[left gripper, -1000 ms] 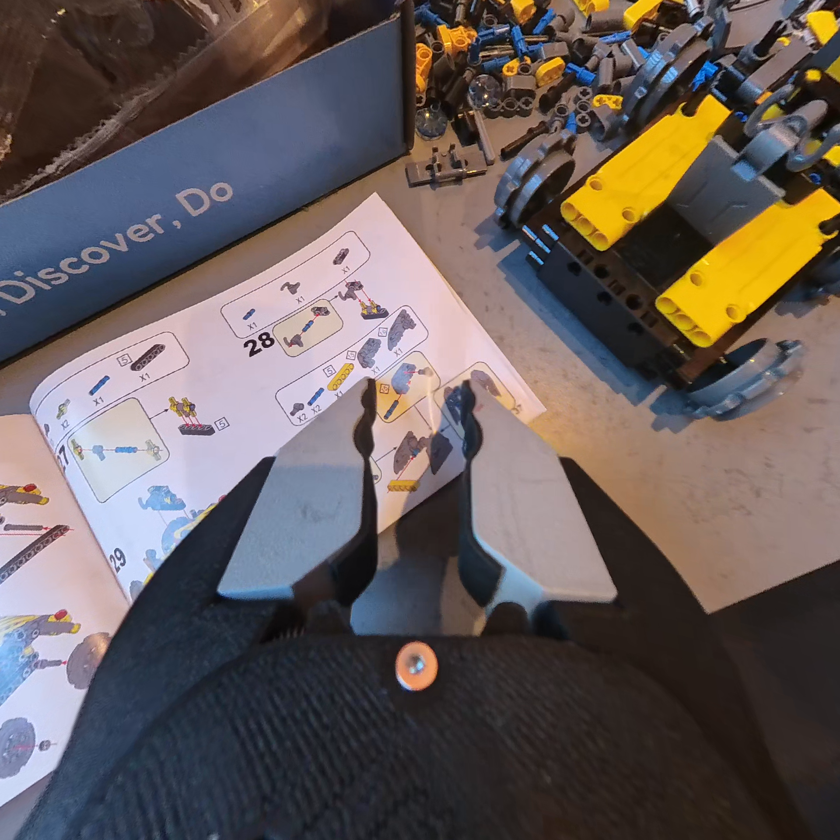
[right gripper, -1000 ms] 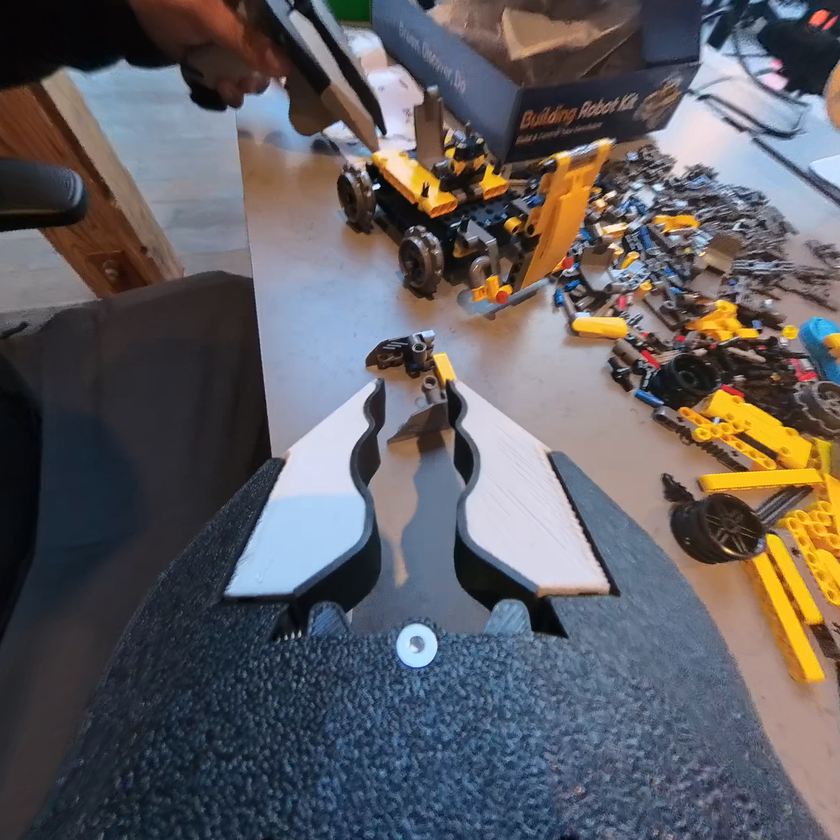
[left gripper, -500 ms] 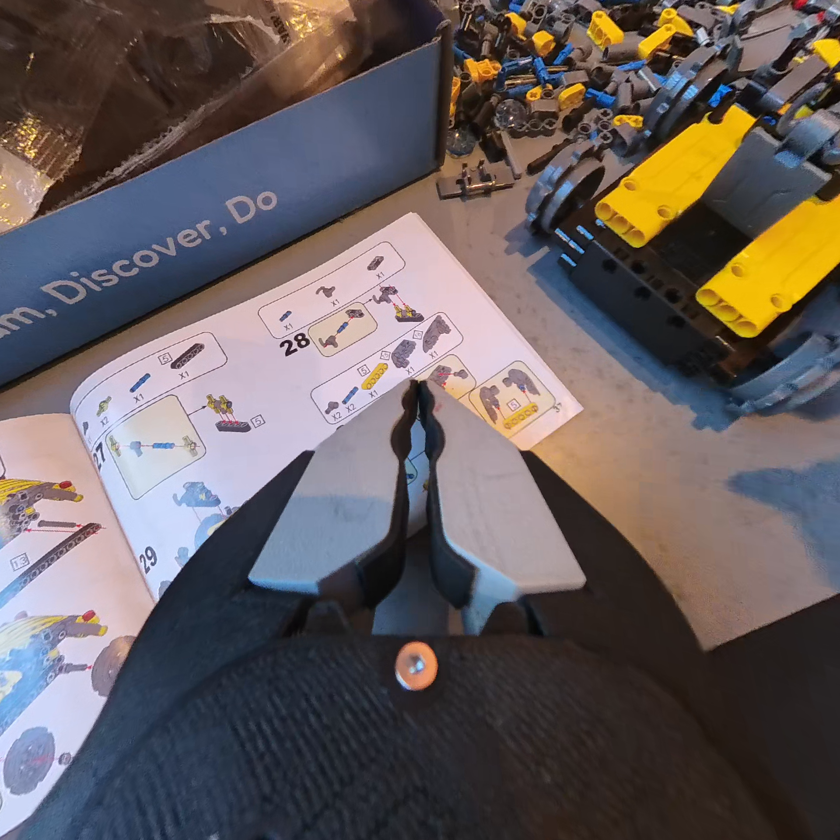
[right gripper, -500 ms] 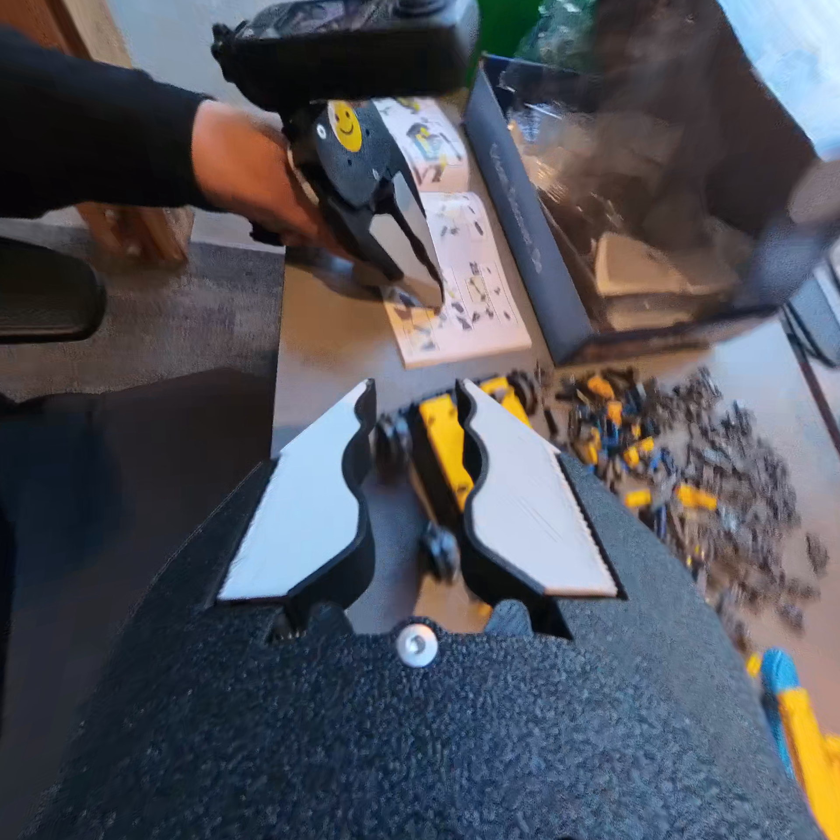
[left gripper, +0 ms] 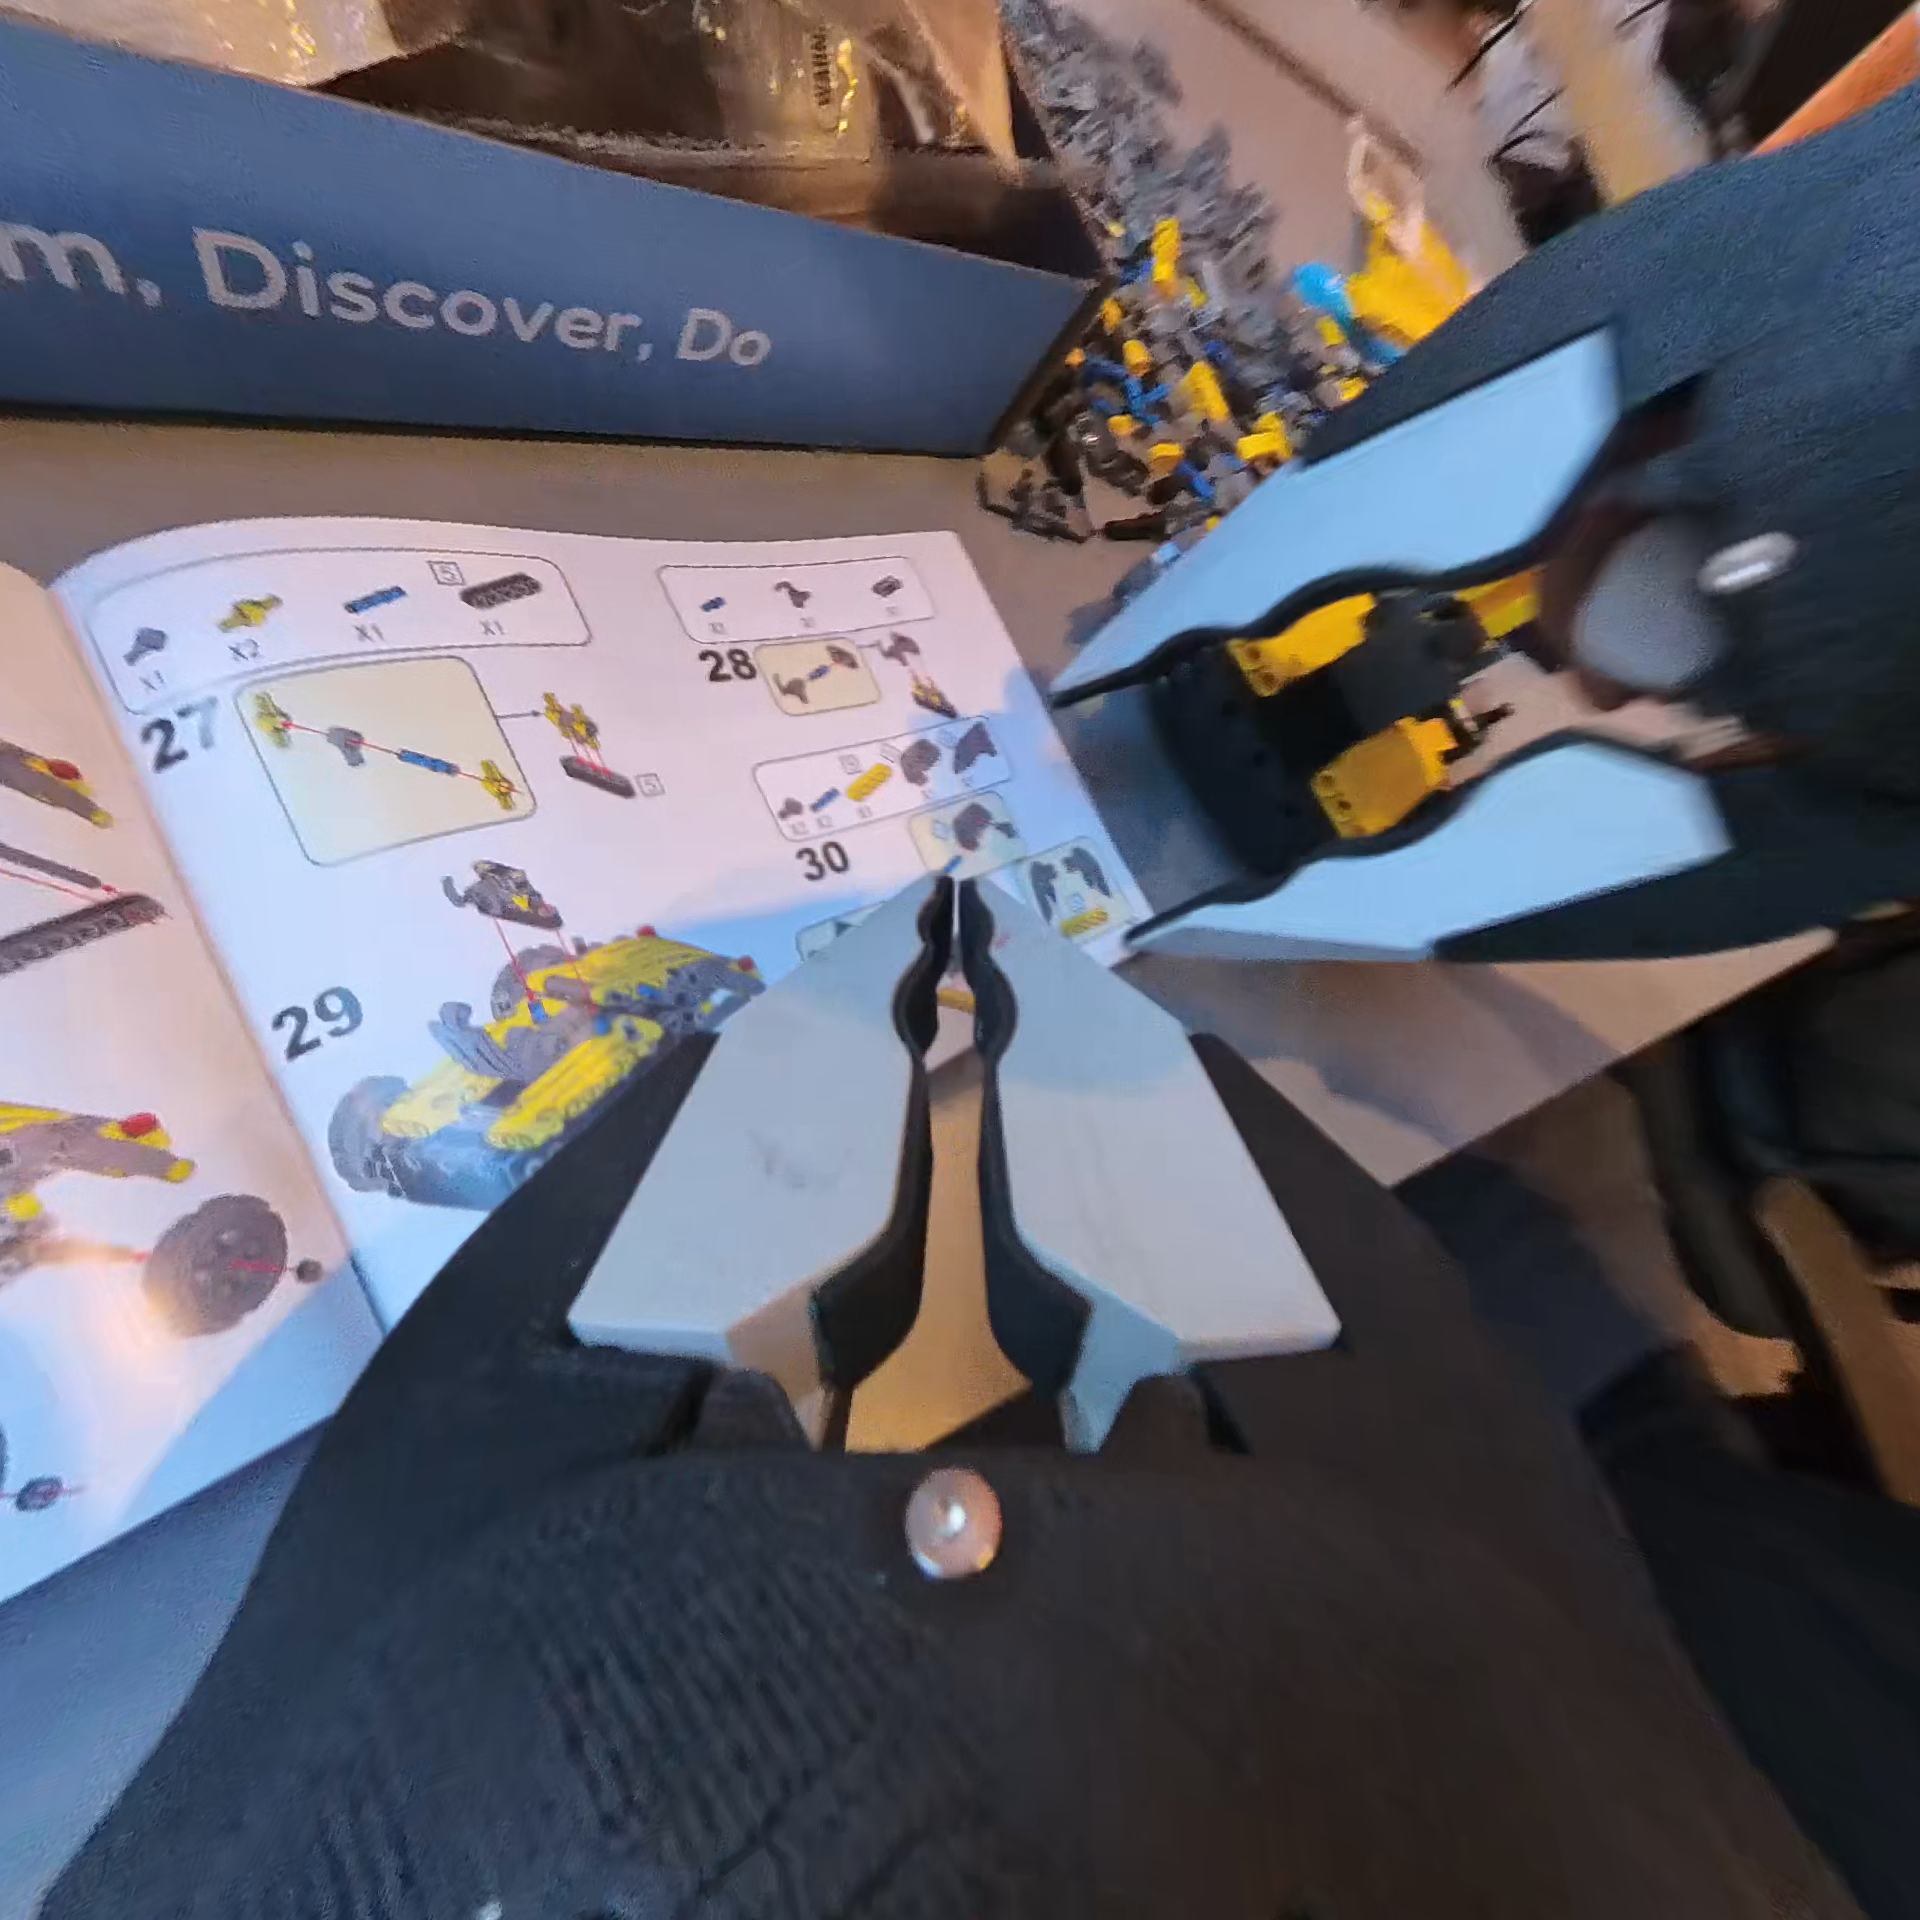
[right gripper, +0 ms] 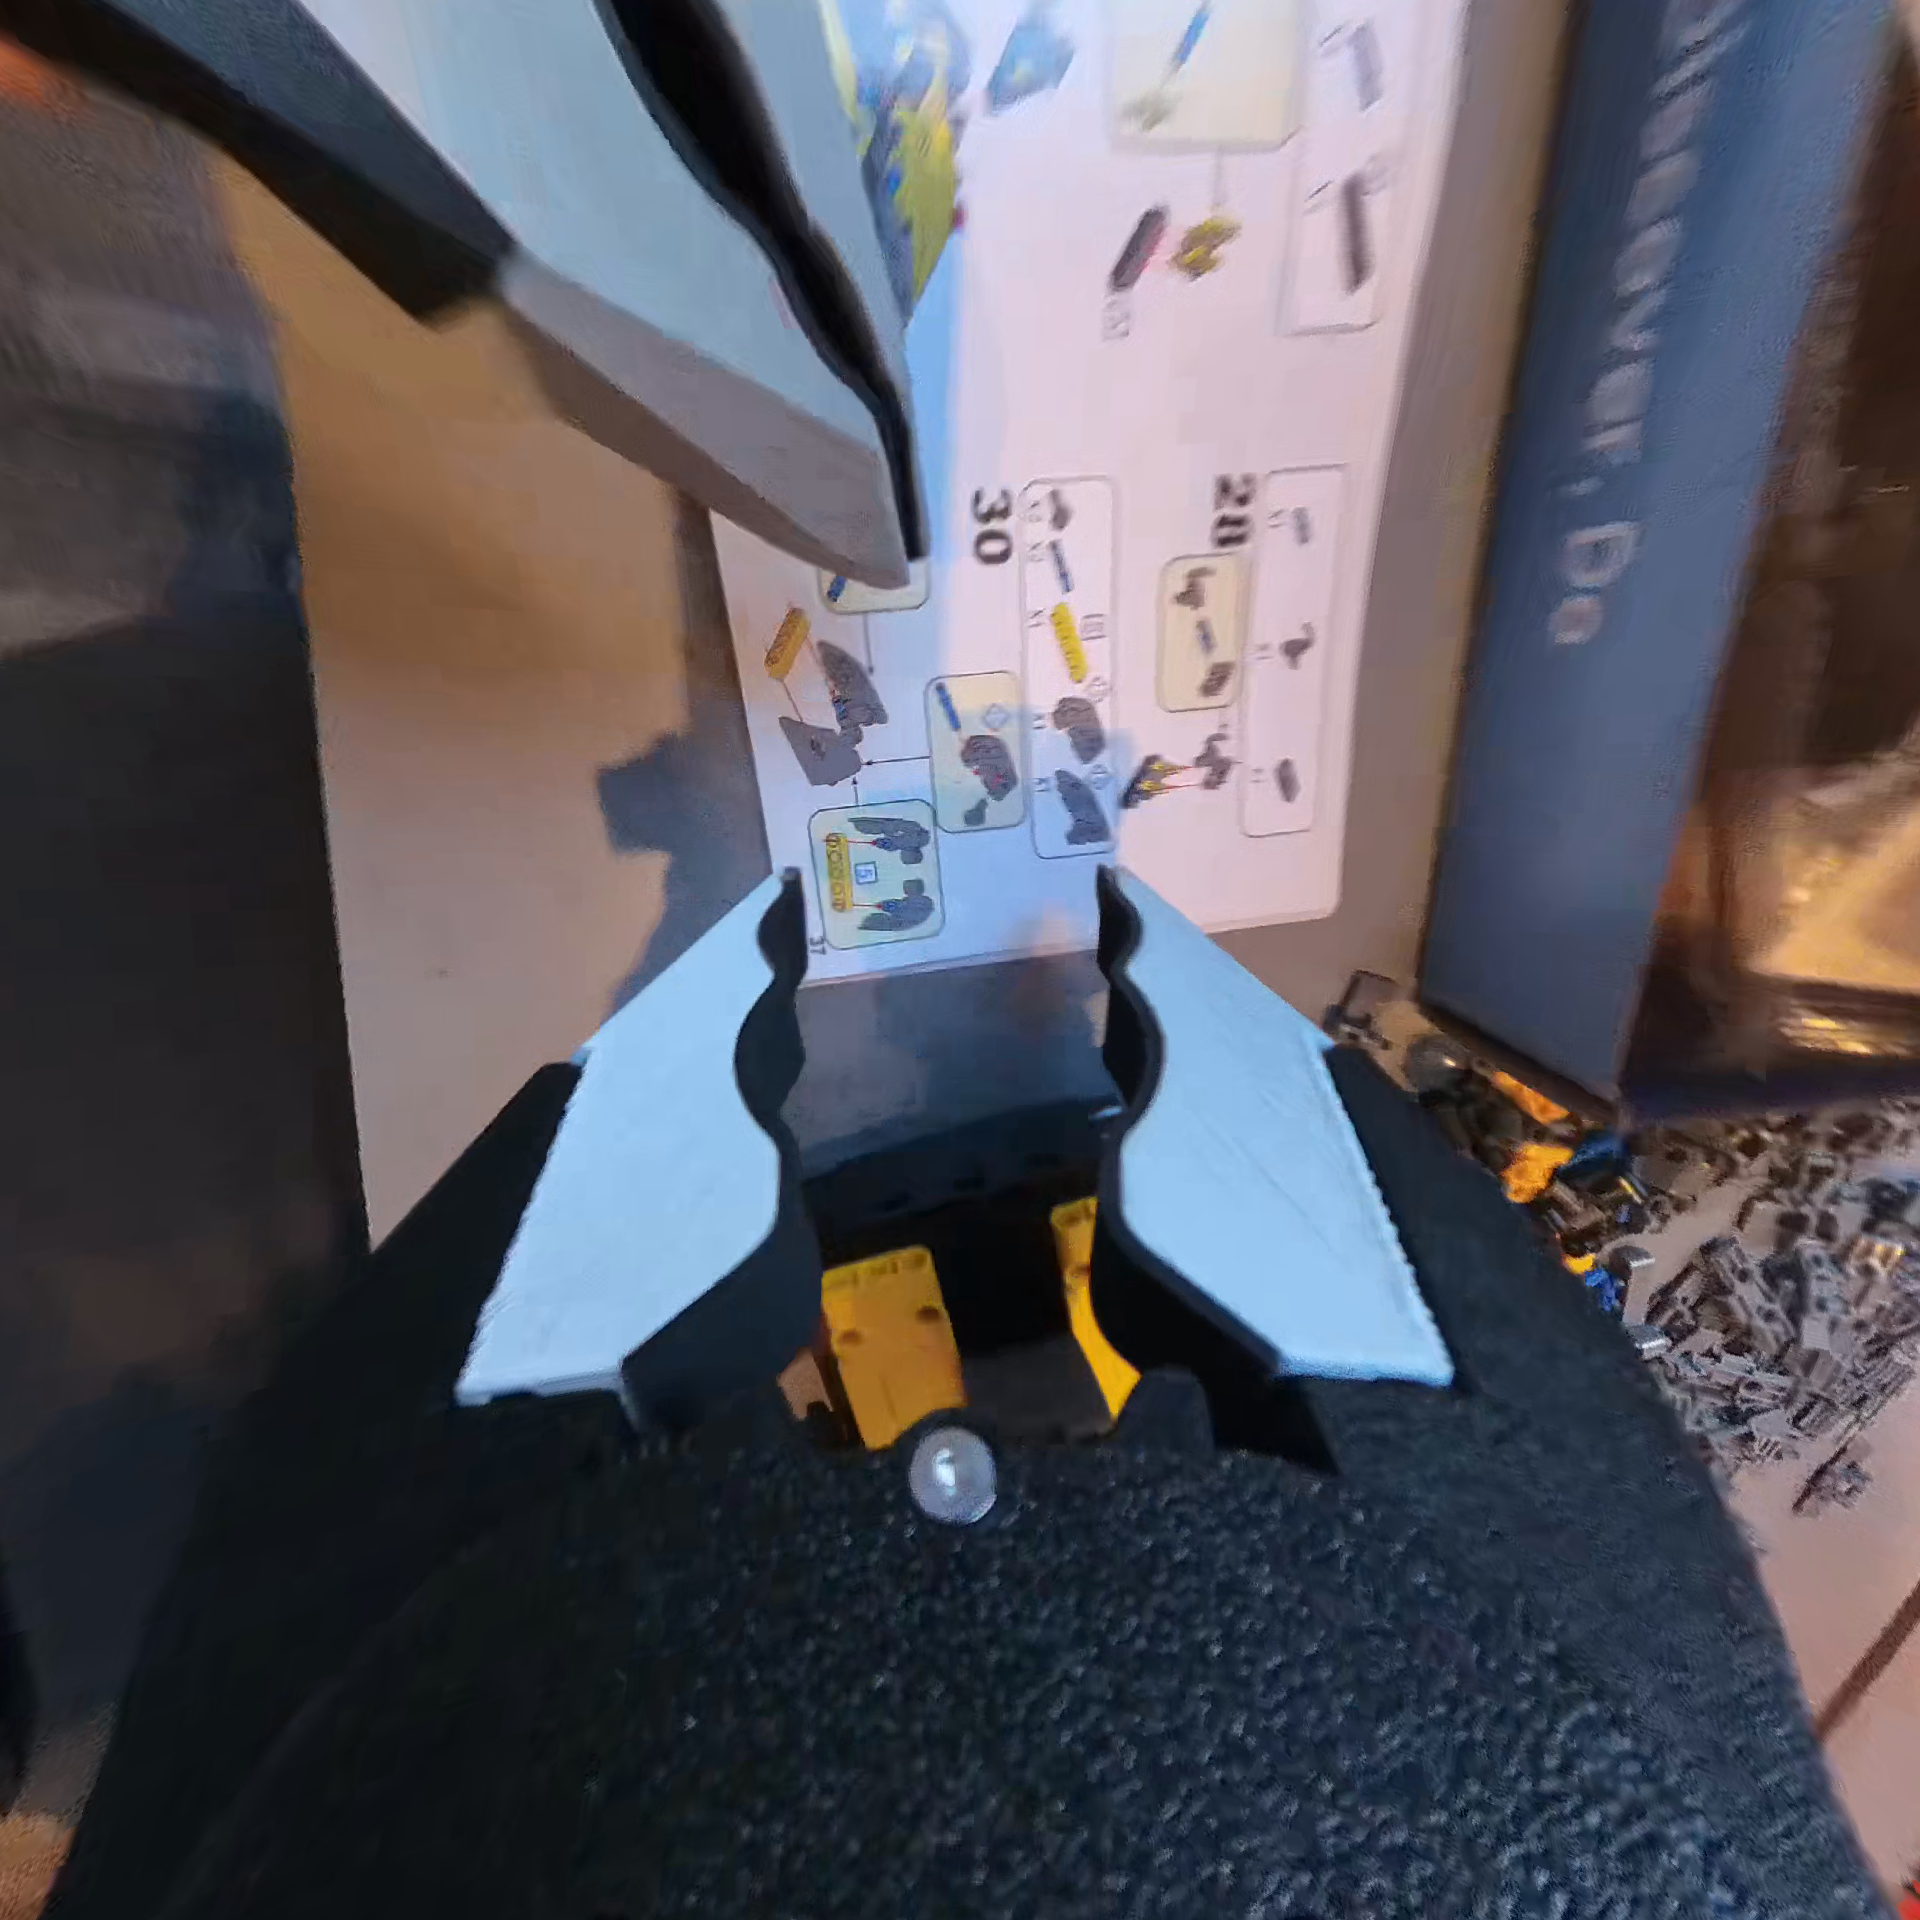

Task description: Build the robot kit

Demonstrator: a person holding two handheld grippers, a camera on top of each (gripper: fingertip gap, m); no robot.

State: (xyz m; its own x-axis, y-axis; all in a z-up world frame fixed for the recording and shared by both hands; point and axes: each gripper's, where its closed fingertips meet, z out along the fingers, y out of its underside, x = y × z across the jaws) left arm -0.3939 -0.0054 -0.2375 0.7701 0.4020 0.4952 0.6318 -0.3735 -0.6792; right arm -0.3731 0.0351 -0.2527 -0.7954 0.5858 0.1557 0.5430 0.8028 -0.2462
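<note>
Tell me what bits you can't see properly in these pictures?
- Yellow-and-black brick vehicle: right wrist view, mostly hidden by the open right tongs.
- White paper instruction booklet: left wrist view, its near corner sits behind the shut left tongs; whether they touch it is unclear.
- Pile of small grey, yellow and blue bricks: both views, blurred.

Booklet (left gripper: pixel 540 790) before box (left gripper: pixel 468 281), model (left gripper: pixel 1320 748) right, loose parts (left gripper: pixel 1174 416) seemingly behind.
</note>
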